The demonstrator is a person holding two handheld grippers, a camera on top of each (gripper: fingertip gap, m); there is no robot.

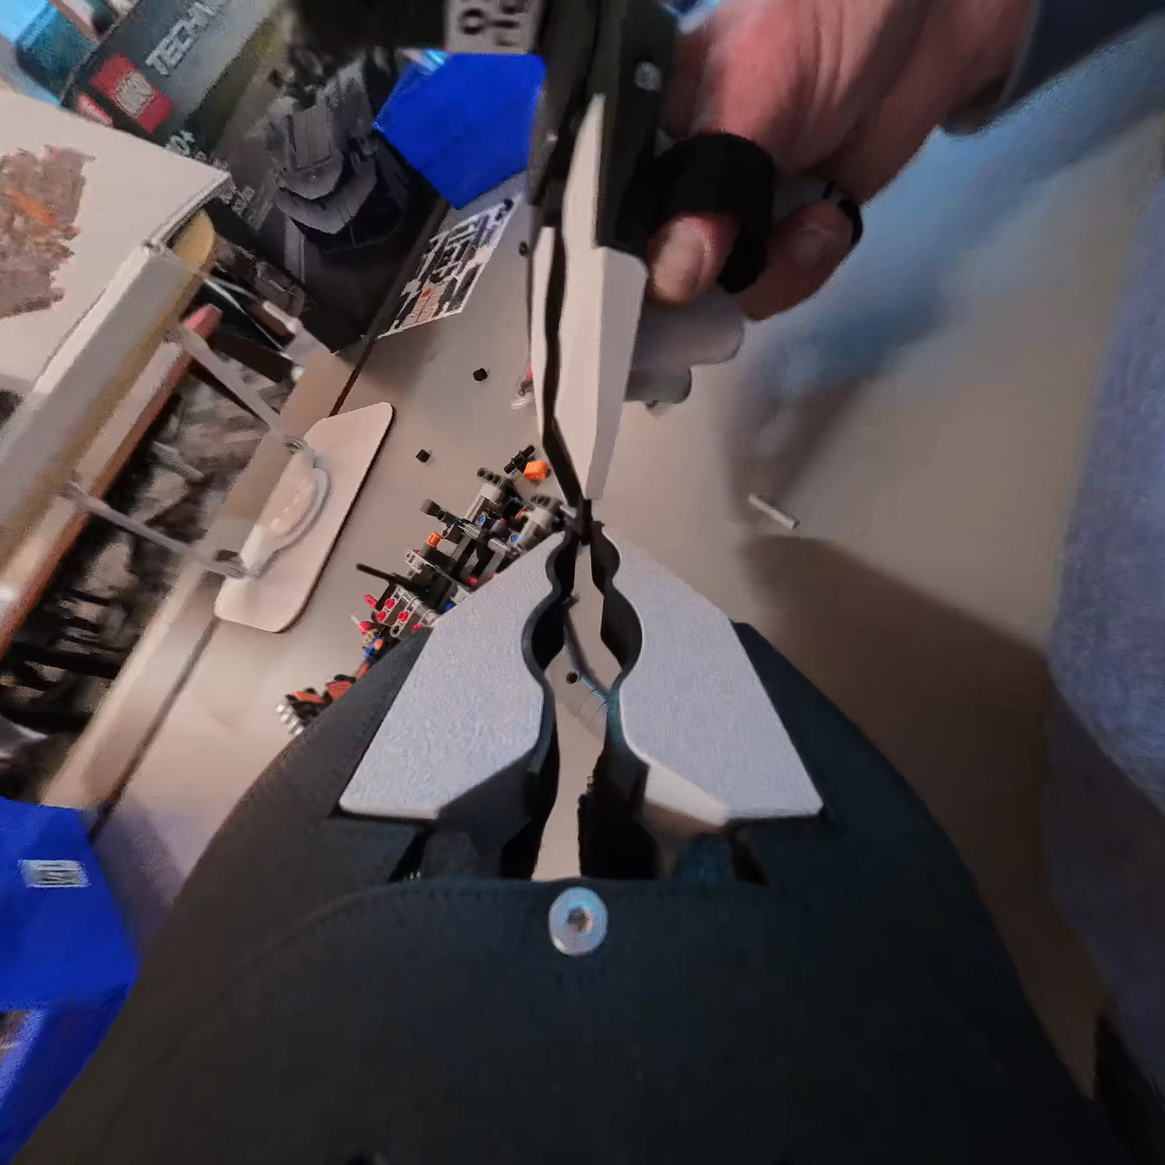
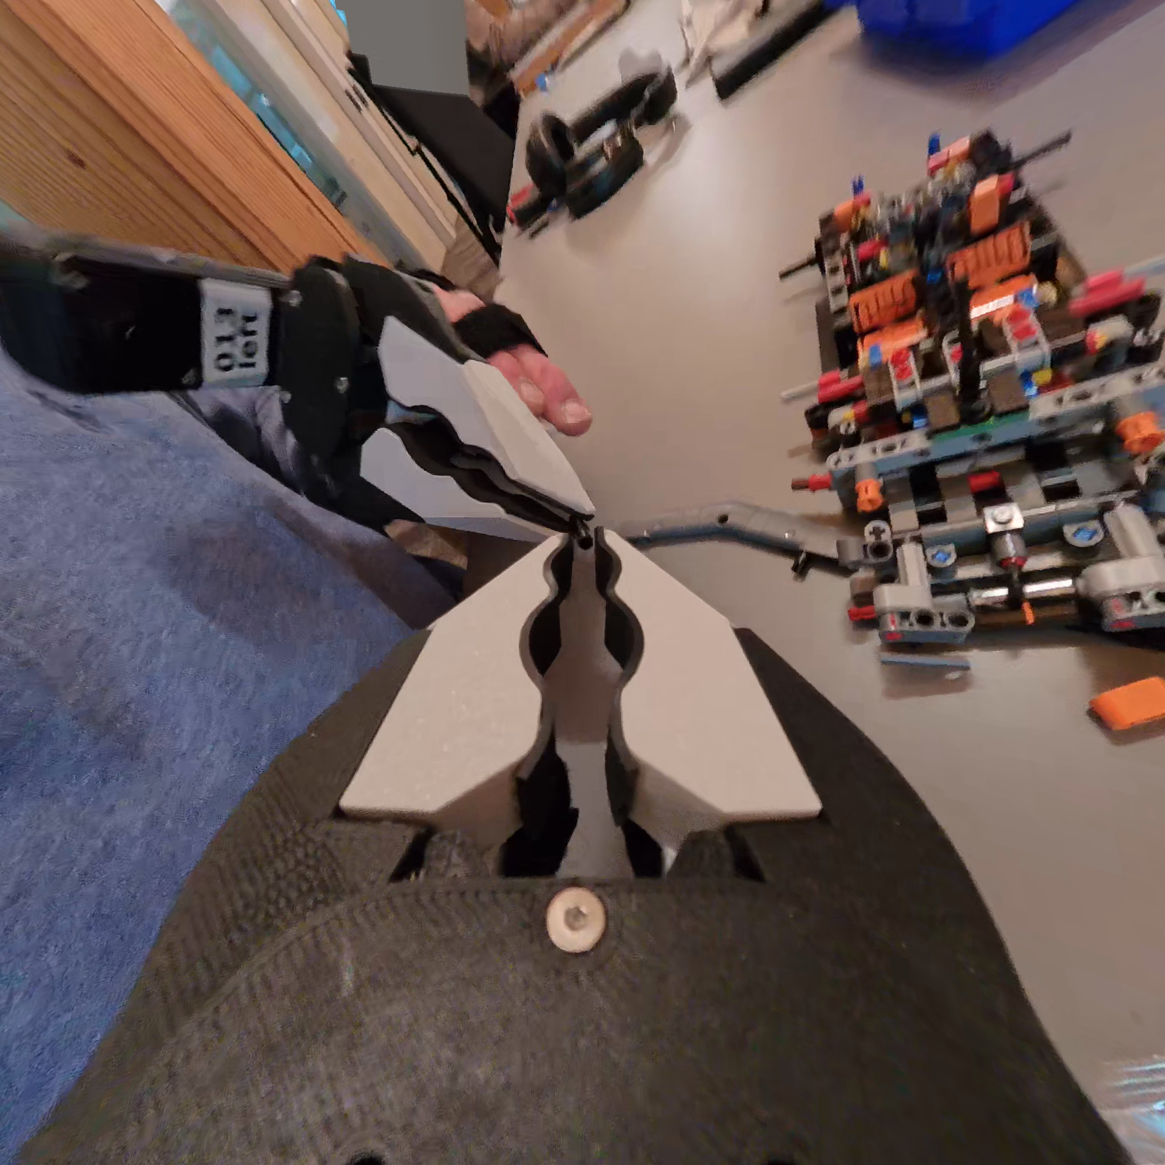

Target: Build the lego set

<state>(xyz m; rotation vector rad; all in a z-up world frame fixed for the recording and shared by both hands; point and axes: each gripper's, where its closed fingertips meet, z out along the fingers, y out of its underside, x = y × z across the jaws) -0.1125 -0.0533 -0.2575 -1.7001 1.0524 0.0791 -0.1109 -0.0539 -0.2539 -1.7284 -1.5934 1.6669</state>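
A small black Lego pin (image 2: 583, 534) is held in mid-air between the two gripper tips, which meet point to point. My right gripper (image 2: 585, 541) is shut on its lower end. My left gripper (image 2: 579, 515) comes in from the left, shut, with its tip on the pin's upper end. In the left wrist view my left gripper (image 1: 582, 536) is at the bottom and the right gripper (image 1: 586, 499) comes down from above, with the pin (image 1: 581, 523) between them. The partly built black, grey and orange Lego model (image 2: 983, 391) stands on the table to the right; it also shows in the left wrist view (image 1: 466, 555).
A long grey beam (image 2: 725, 523) lies by the model, with a loose orange piece (image 2: 1128, 706) nearby. A wheel-and-axle assembly (image 2: 592, 151) sits farther back. An instruction booklet on a stand (image 1: 69, 252), blue bins (image 1: 466, 120) and a loose grey pin (image 1: 772, 510) are on the table. A hand (image 1: 819, 126) holds the right gripper. Left and right tips are no more than a few centimetres apart. From either gripper's tips it is about 15 centimetres to the loose orange piece (image 2: 1128, 706). It turns up in the left wrist view (image 1: 537, 462) as well.
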